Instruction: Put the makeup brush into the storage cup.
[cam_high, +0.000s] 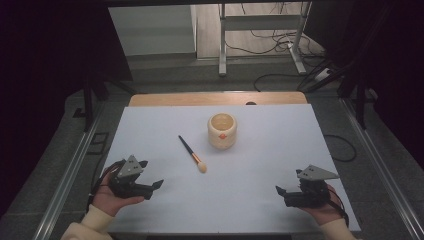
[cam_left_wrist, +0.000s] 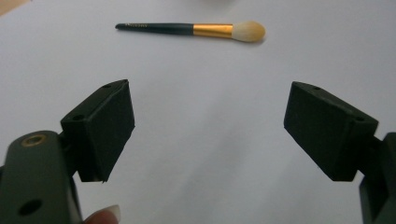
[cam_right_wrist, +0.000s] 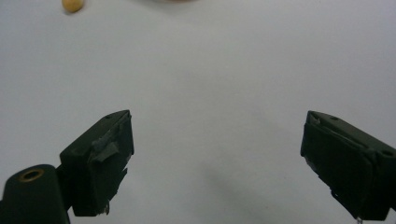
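A brush (cam_high: 192, 154) lay on the desk (cam_high: 260, 175) just left of a cup (cam_high: 222, 131), between both tongs nearer the person.

Makeup brush (cam_high: 192, 153) — slim dark handle, gold ferrule, pale cream bristle head; lies flat on the white worktop (cam_high: 260, 190), handle end pointing away, bristles toward the person; just left of the cream cup (cam_high: 222, 131) — not touching.

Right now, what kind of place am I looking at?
Probably a lab or recording workspace, not a home: a white table holding just a brush and a cup, dark curtains at the sides, loose cables on the floor.
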